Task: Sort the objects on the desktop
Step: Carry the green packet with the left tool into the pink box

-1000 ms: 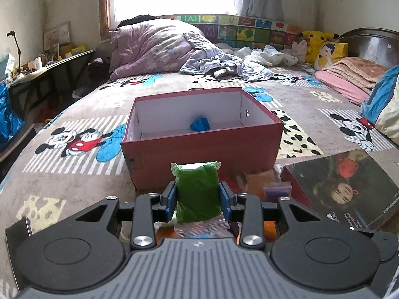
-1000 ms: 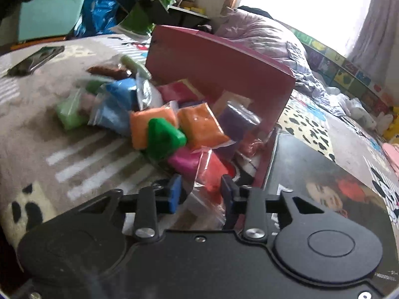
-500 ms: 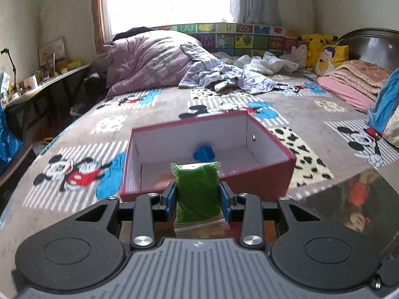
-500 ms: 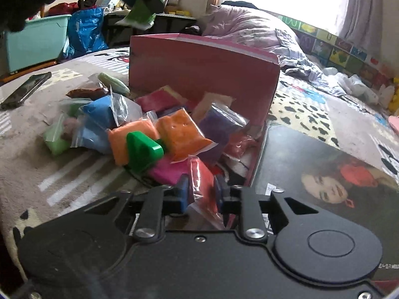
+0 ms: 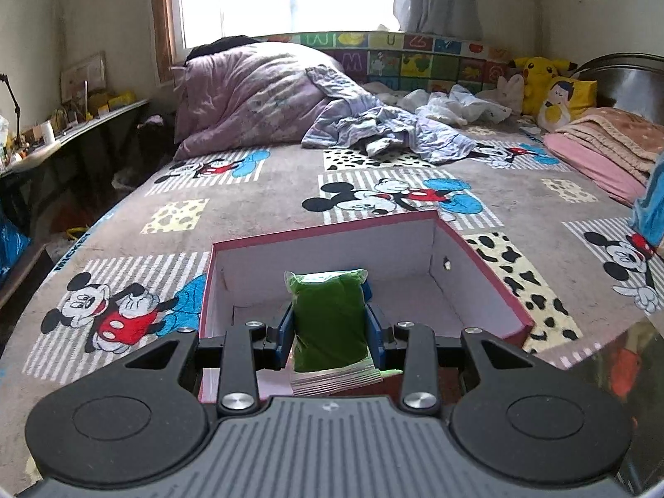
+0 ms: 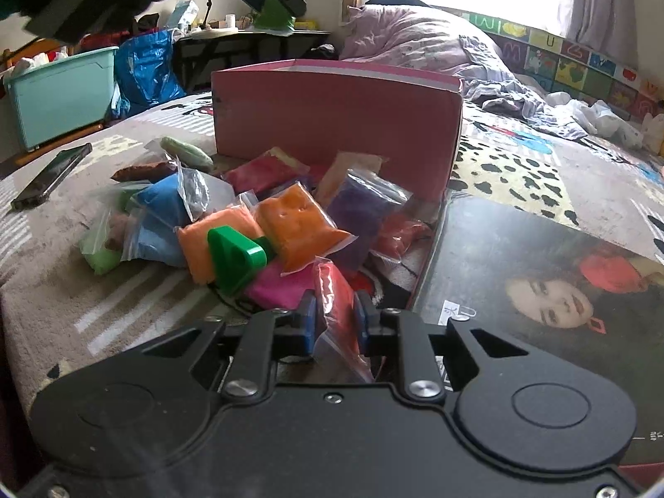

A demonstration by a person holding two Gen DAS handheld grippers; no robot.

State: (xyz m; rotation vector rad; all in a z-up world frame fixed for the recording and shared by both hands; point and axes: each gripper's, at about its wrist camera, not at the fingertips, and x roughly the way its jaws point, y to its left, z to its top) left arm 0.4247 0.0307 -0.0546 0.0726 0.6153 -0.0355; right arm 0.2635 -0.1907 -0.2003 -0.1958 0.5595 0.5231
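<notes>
My left gripper [image 5: 330, 325] is shut on a green clay bag [image 5: 330, 315] and holds it above the near side of the open red box [image 5: 489, 265]. It shows high over the box in the right wrist view [image 6: 274, 4]. My right gripper [image 6: 335, 323] is shut on a red clay bag [image 6: 335, 311] at the near edge of a pile of bagged clay: orange bags [image 6: 296, 228], a purple bag [image 6: 365, 211], blue bags [image 6: 166, 203], a pink bag [image 6: 278, 286]. A green triangular plastic piece [image 6: 234, 259] lies on the pile. The red box [image 6: 332, 124] stands behind it.
A glossy magazine [image 6: 539, 290] lies right of the pile. A phone [image 6: 52, 174] lies at the left on the Mickey Mouse bedspread [image 5: 249, 191]. A teal bin [image 6: 62, 91] and blue bag stand beyond the bed's left edge. Bedding and plush toys are far back.
My left gripper rose and moved forward with the green bag, from in front of the box to over it. My right gripper closed on the red bag at the pile's near edge.
</notes>
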